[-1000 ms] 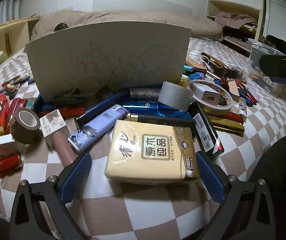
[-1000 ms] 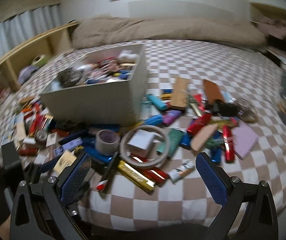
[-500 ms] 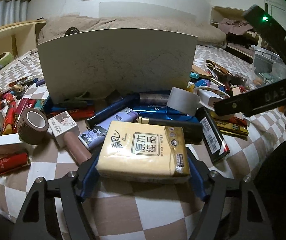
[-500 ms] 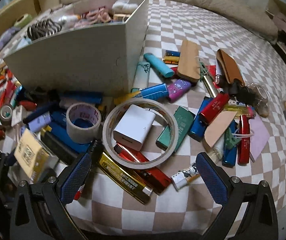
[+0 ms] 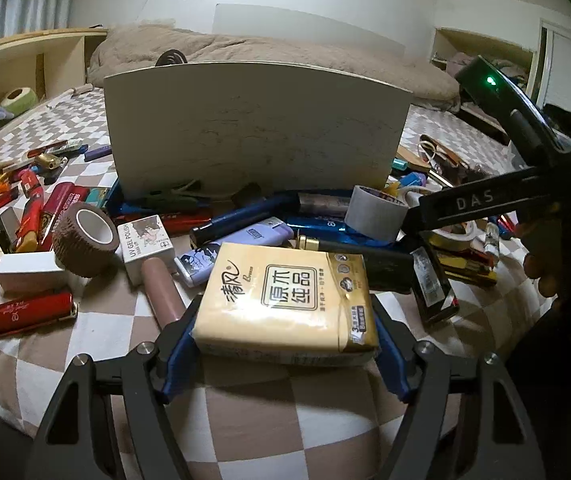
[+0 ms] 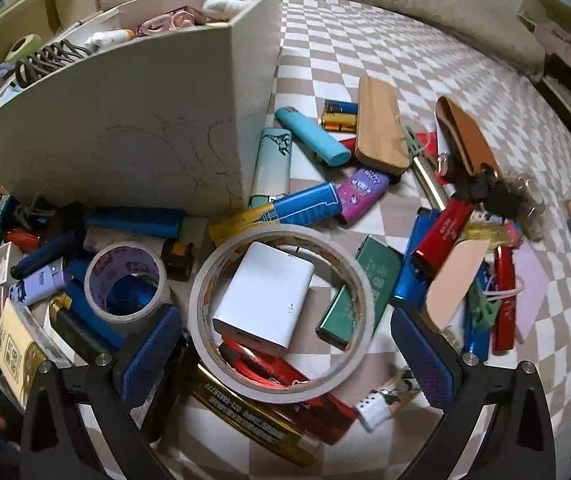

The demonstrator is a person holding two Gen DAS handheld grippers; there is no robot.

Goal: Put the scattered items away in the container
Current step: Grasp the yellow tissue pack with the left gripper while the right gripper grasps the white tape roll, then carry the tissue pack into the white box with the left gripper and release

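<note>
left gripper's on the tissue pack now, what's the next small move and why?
Probably lift it straight up. The left gripper has its fingers pressed on both sides of the tissue pack, which rests on the checkered bed among lighters. The container stands behind, its wall taller than the pack.

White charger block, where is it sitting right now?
In the right wrist view, the white charger block lies inside the big tape ring, straight ahead between the open right claw, with the green lighter to its right.
</note>
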